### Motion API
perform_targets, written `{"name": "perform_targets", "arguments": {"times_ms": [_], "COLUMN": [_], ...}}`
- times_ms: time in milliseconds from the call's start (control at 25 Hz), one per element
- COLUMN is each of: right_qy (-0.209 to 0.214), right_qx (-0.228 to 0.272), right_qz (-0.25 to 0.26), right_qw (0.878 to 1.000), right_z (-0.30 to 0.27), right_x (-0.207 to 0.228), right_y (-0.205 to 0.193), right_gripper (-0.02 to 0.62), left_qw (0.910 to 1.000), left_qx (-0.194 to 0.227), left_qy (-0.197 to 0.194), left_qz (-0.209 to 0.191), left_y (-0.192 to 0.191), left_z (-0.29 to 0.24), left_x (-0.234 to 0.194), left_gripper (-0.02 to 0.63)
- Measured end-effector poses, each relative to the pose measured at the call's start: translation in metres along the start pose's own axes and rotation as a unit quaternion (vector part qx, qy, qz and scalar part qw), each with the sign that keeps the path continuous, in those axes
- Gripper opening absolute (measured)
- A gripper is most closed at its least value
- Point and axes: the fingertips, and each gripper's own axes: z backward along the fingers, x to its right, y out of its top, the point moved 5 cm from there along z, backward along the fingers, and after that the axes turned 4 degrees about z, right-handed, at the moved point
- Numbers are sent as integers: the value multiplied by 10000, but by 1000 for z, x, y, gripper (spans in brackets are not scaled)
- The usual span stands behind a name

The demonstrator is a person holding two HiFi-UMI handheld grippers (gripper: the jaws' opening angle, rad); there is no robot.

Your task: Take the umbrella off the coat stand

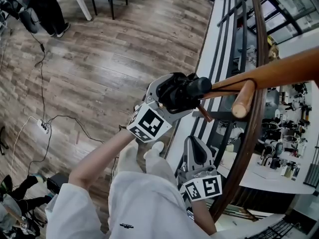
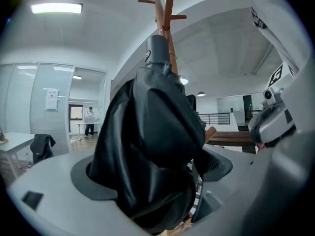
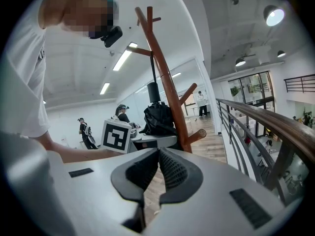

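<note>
The left gripper [image 1: 172, 99] has its jaws clamped on the folded black umbrella [image 2: 150, 146]. In the left gripper view the dark, creased fabric fills the whole gap between the jaws, and the umbrella's blunt grey end points up along the wooden coat stand [image 2: 168, 26] right behind it. In the head view the umbrella lies against the stand's pole, just beside a short peg [image 1: 241, 102]. A thin black cord [image 1: 234, 87] runs from the umbrella along the pole and loops over that peg, so the umbrella is still on the stand.

The right gripper [image 3: 158, 155] is lower and nearer the person's body, well apart from the umbrella. Its jaws are pressed together, with the ribbed pads meeting at the tips and nothing between them. Its view looks up at the coat stand, with the umbrella bundle beside the pole and the left gripper's marker cube [image 3: 116, 135] just to the left.

A curved wooden handrail [image 1: 258, 118] with dark bars runs on the right, close to the stand. A wood floor [image 1: 109, 68] spreads below, with a power strip [image 1: 43, 128] and trailing cables on it. Other people [image 3: 84, 132] stand in the background.
</note>
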Motion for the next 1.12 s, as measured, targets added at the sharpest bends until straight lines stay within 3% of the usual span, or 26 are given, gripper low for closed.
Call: {"name": "perform_targets", "arguments": {"times_ms": [280,360,440,1120], "right_qy": [-63,-81,-76,-106], "right_qx": [13,13,13,166], "right_qz": [14,8,8,36], "right_qw": [10000,10000,10000,9998], "right_z": [2,4,4,1], "right_x": [4,4,4,0], "right_y": [1,1,3,8], "right_gripper": [38,37,37,37], "left_qw": [9998,9998,9997,9995], "left_qx": [5,22,-16,-200], "left_qy": [-184,-195,-249,-245], "left_qz": [-28,-42,-57,-77], "left_y": [-5,-4,-2,-1], "left_z": [-6,-3,-1,9], "left_x": [3,2,2,1], "left_gripper": [454,299,281,259]}}
